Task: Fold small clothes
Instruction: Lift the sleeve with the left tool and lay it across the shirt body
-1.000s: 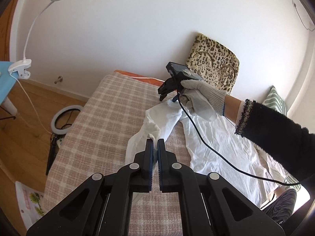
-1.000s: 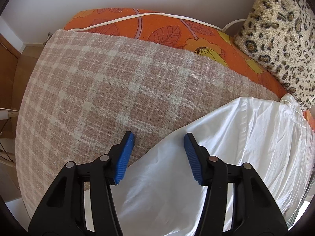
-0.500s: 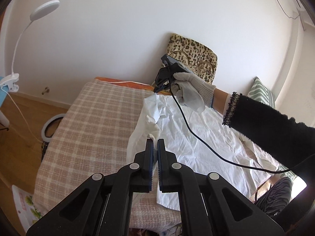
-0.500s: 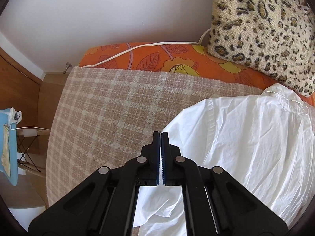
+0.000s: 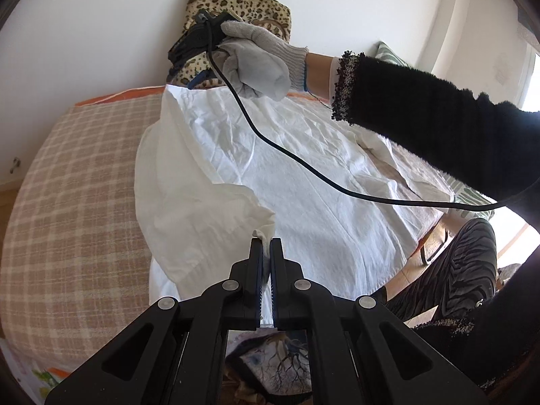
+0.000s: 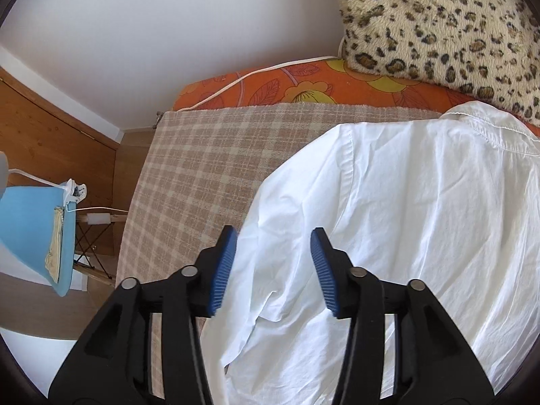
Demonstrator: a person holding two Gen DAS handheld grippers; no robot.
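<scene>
Left gripper [image 5: 266, 249] clamped on shirt [image 5: 303, 175] sleeve; gloved right hand [image 5: 256, 64] raised.

To the left of the white shirt [image 6: 422, 209] you have a broad bare stretch of checked blanket [image 6: 202, 175] reaching the bed's edge. The leopard-print cushion [image 6: 438, 23] stands against the wall just beyond the shirt's collar and blocks that end. A white cable [image 6: 256, 71] lies along the orange floral sheet [image 6: 303, 87] beyond the shirt. Over the shirt, a black cable [image 5: 297, 162] hangs across from the right hand-held gripper [image 5: 189, 47] toward the right edge, with the person's black sleeve [image 5: 438, 128] above it. Left of the bed, a blue board [image 6: 30, 229] with a clip-on lamp [image 6: 76, 192] crowds the floor.
</scene>
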